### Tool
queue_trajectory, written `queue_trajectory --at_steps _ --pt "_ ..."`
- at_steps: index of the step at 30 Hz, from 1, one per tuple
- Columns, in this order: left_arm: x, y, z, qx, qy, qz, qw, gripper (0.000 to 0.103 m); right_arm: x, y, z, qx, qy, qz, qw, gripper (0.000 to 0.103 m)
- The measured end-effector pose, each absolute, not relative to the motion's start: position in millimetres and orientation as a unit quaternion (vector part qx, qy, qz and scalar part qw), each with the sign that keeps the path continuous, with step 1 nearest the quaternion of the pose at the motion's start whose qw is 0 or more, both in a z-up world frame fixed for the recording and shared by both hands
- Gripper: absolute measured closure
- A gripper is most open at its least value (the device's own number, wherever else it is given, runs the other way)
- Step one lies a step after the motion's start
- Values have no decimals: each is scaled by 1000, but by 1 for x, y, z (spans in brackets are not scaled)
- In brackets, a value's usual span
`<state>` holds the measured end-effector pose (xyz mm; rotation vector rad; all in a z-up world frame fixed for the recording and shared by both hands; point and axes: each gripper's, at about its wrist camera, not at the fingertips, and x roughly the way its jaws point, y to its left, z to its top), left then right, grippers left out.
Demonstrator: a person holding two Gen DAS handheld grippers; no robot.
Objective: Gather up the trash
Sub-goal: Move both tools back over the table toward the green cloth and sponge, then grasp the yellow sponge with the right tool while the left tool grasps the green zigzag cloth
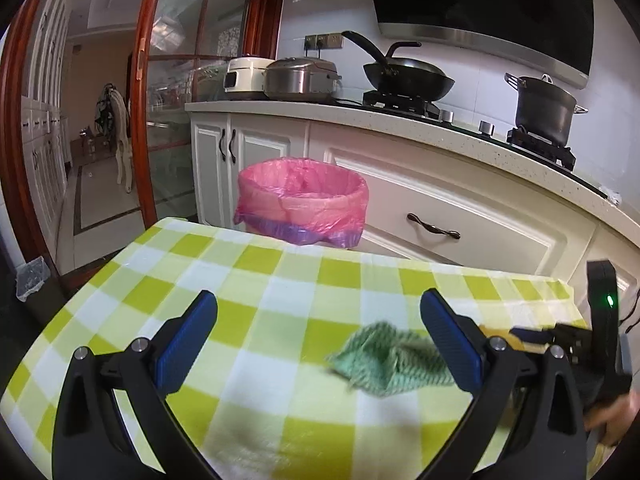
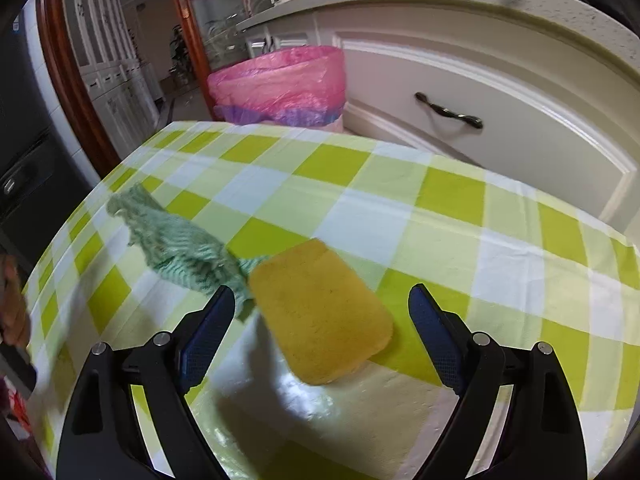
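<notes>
A crumpled green cloth (image 1: 390, 364) lies on the green-and-white checked table (image 1: 256, 280), just inside the right finger of my open, empty left gripper (image 1: 318, 342). In the right wrist view the cloth (image 2: 180, 246) lies left of a yellow sponge (image 2: 324, 312). My right gripper (image 2: 322, 328) is open and empty, its fingers on either side of the sponge's near end. A bin with a pink liner (image 1: 302, 200) stands on the floor past the table's far edge; it also shows in the right wrist view (image 2: 280, 84).
White kitchen cabinets (image 1: 460, 216) with dark handles run behind the table. The counter holds a wok (image 1: 408, 74), a pot (image 1: 544, 106) and cookers. A wooden-framed glass door (image 1: 168, 100) opens to a hallway at left. The right gripper's body (image 1: 600, 332) shows at the right edge.
</notes>
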<state>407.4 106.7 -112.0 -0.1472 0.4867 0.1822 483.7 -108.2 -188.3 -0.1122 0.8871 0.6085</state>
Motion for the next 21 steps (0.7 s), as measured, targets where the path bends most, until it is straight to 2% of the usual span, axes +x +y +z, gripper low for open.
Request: queue_trajectory --at_steps 1,2,4,12,21 --pt "411 105 -112 -71 242 90 964 5 482 -107 -188 -59 422 290 857 34" --pt "418 101 -113 -68 245 88 963 5 479 -106 -187 -66 423 291 855 37" --pt "429 93 -116 -64 257 83 961 5 472 -106 -186 -77 422 291 855 52" --pt "457 54 -140 -25 294 70 953 5 444 -132 -170 -54 394 283 873 54" --pt "453 44 -174 -14 347 61 936 5 429 -152 -161 -21 385 281 879 54"
